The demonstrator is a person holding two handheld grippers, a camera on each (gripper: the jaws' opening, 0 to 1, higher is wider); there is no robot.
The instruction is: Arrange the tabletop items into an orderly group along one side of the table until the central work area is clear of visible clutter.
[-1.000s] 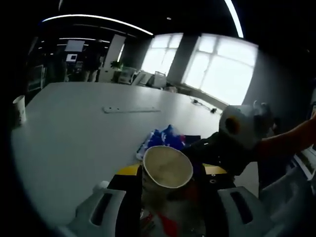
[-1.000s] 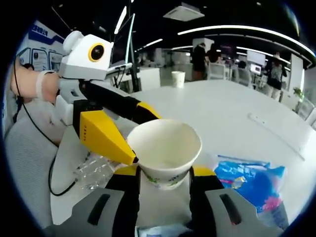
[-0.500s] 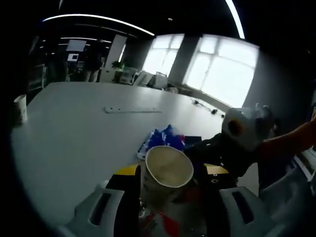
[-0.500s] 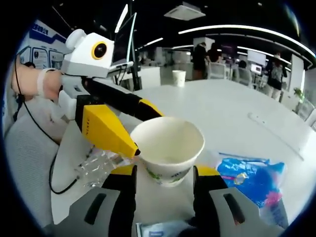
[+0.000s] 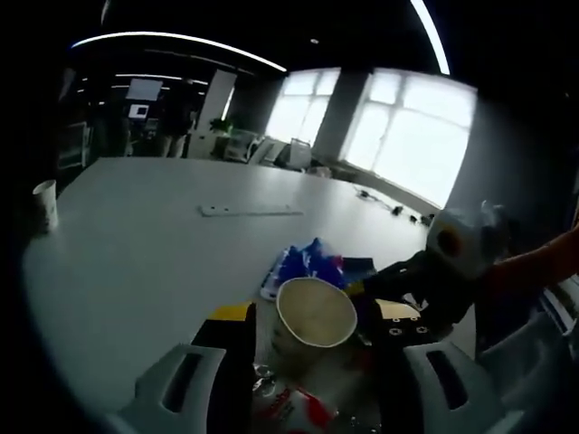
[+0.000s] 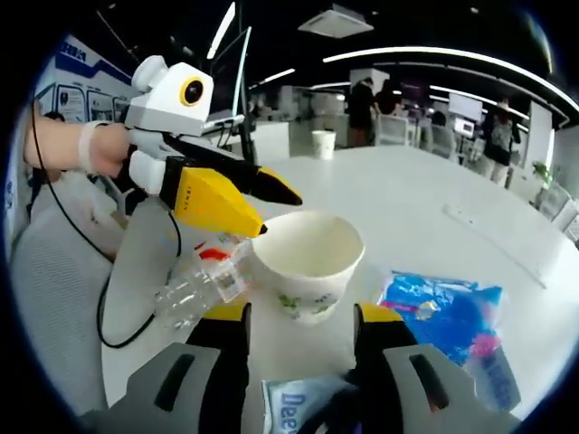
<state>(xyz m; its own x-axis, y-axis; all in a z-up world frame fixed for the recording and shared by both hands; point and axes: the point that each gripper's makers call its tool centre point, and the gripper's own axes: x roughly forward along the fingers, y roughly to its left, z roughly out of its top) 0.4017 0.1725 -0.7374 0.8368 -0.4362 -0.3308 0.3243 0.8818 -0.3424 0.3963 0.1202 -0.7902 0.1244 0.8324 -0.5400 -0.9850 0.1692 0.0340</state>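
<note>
Straight ahead of my right gripper (image 6: 298, 316), whose jaws stand wide and empty, the paper cup (image 6: 307, 263) sits upright on the table (image 6: 407, 199). My left gripper (image 6: 262, 212), jaws parted, flanks its rim; the plastic bottle (image 6: 199, 285) lies beside it.

Matt paper cup (image 6: 308, 264), clear plastic bottle (image 6: 199, 287), glossy blue wrapper (image 6: 441, 315)

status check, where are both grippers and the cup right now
Left gripper open beside the paper cup. Right gripper open, cup on the table ahead of it. Plastic bottle touches the cup; blue packet nearby.
</note>
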